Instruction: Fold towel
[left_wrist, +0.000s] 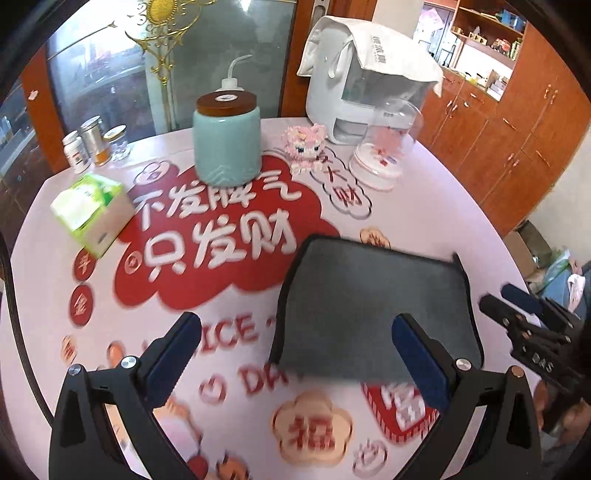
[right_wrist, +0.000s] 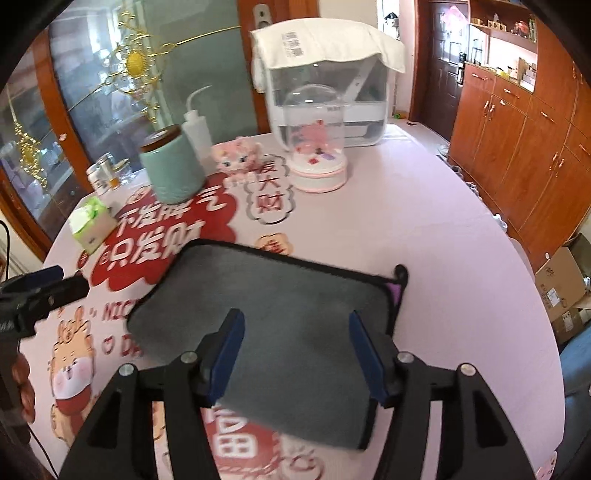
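A grey towel (left_wrist: 369, 306) with black edging lies folded flat on the pink printed tablecloth (left_wrist: 236, 332). It also shows in the right wrist view (right_wrist: 295, 310), with a purple underside peeking at its far right corner. My left gripper (left_wrist: 295, 332) is open and empty, above the towel's left edge. My right gripper (right_wrist: 295, 332) is open and empty, hovering over the towel's near part. The right gripper shows at the right edge of the left wrist view (left_wrist: 517, 306), and the left gripper at the left edge of the right wrist view (right_wrist: 55, 284).
Behind the towel stand a teal jar (left_wrist: 227, 140), a squeeze bottle (right_wrist: 197, 129), a pink toy figure (left_wrist: 304, 146), a clear dome (left_wrist: 386, 147), a white appliance (left_wrist: 354, 81) and a green tissue pack (left_wrist: 92, 210). Wooden cabinets (right_wrist: 517, 147) and cardboard boxes (right_wrist: 561, 288) stand right.
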